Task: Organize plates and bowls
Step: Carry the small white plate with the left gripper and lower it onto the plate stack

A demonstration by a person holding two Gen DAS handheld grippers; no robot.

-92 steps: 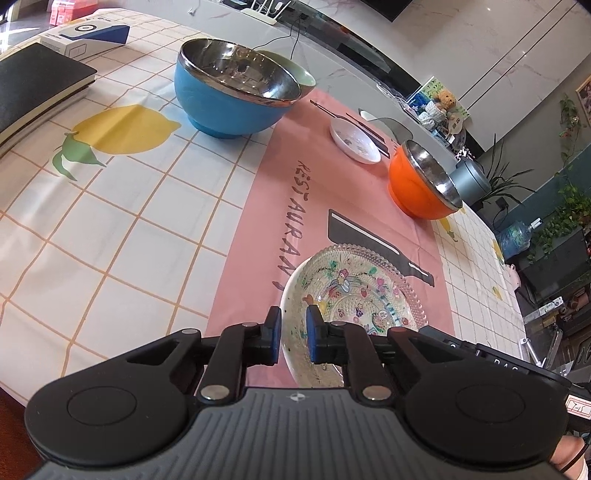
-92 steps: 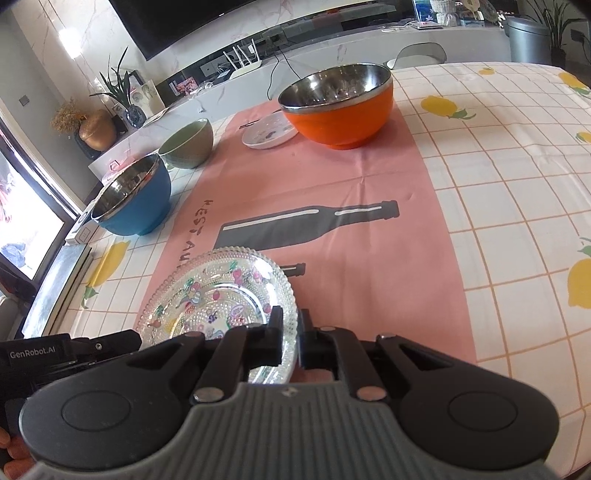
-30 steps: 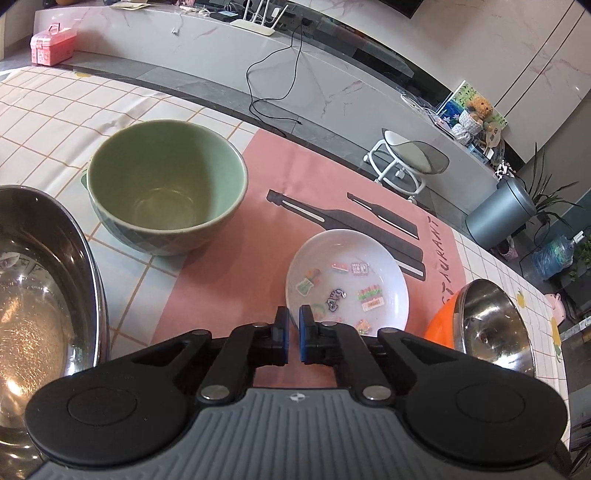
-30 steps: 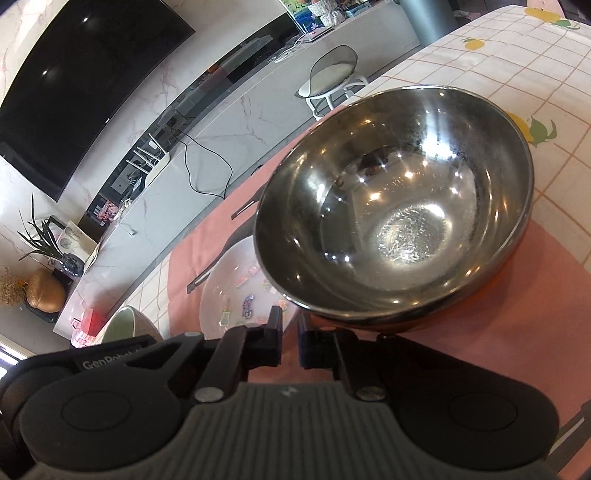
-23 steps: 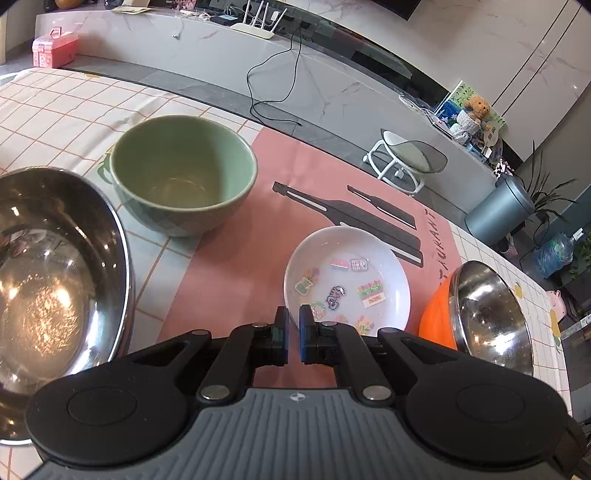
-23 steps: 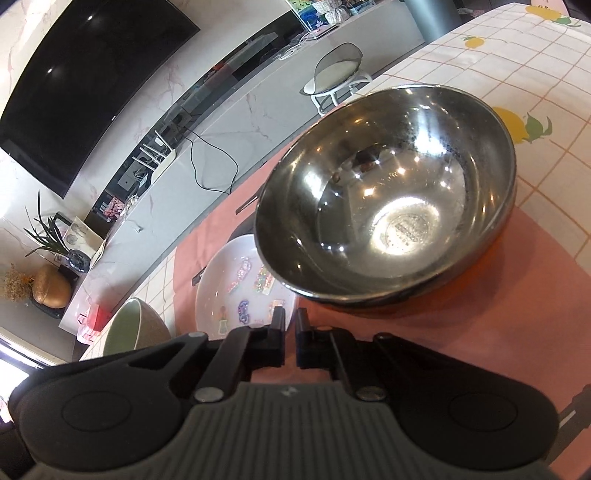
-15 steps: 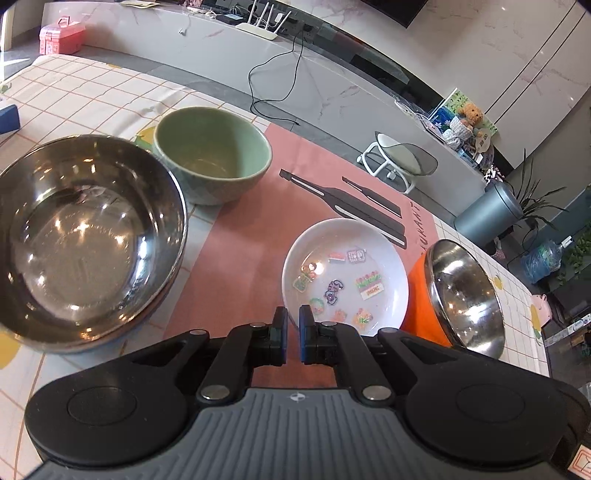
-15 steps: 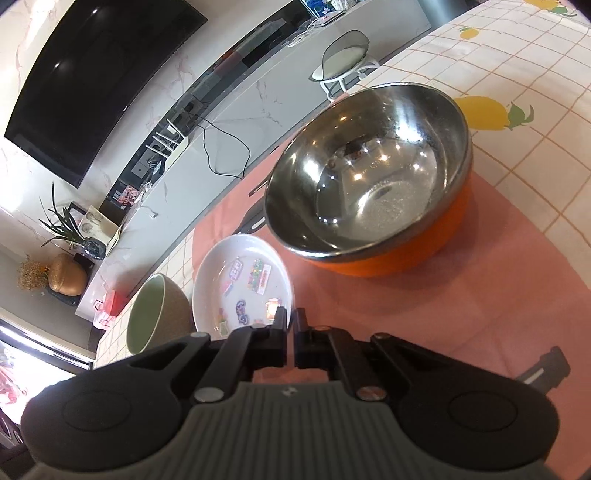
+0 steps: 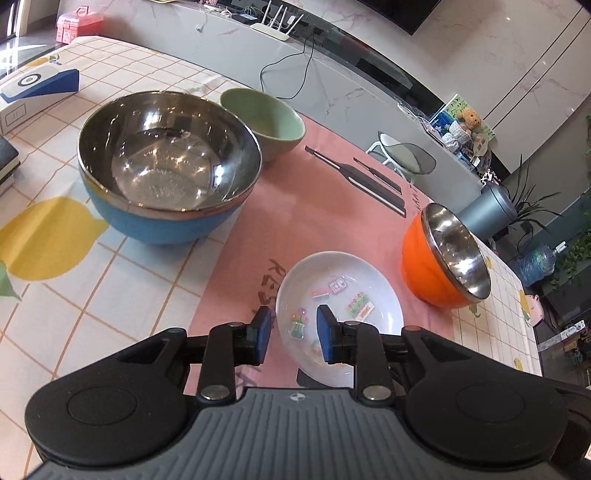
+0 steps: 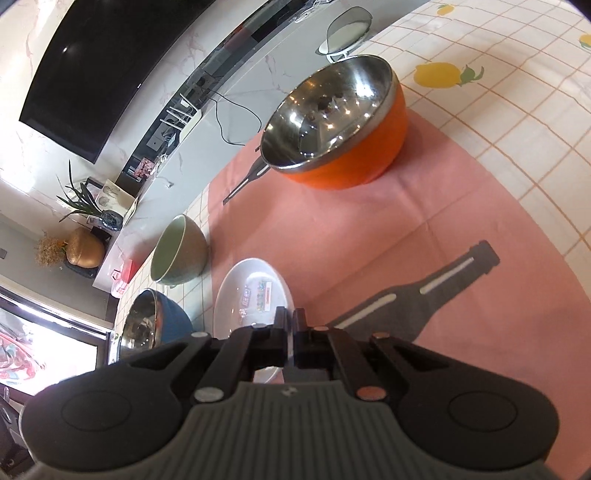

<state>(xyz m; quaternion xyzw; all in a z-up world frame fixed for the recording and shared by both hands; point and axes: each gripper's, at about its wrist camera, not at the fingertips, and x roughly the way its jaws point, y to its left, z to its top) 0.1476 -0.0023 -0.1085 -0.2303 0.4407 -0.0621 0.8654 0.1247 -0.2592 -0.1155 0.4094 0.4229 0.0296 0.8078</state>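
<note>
White plate [image 9: 338,291] hangs off the table [image 9: 92,295] under the left gripper [image 9: 291,334], whose fingers have just been opening astride its rim, unpressed. From the right wrist view, the right gripper [image 10: 290,330] alone pinches the plate [image 10: 251,291] rim; a one-sided hold may tip it. Three bowls, one plate.

A checked tablecloth printed with lemons [image 9: 48,236] covers the table, and a pink placemat [image 9: 332,206] with dark bottle and knife silhouettes lies over its middle. A white and blue box [image 9: 35,86] sits at the table's far left edge. Beyond the table runs a grey marble counter [image 9: 325,85] carrying a white router [image 9: 271,29] and a trailing black cable [image 9: 295,81]. A teddy bear [image 9: 468,120], a grey stool [image 9: 406,155] and a grey bin [image 9: 487,212] stand further right. A black television [image 10: 96,62] hangs on the wall.
</note>
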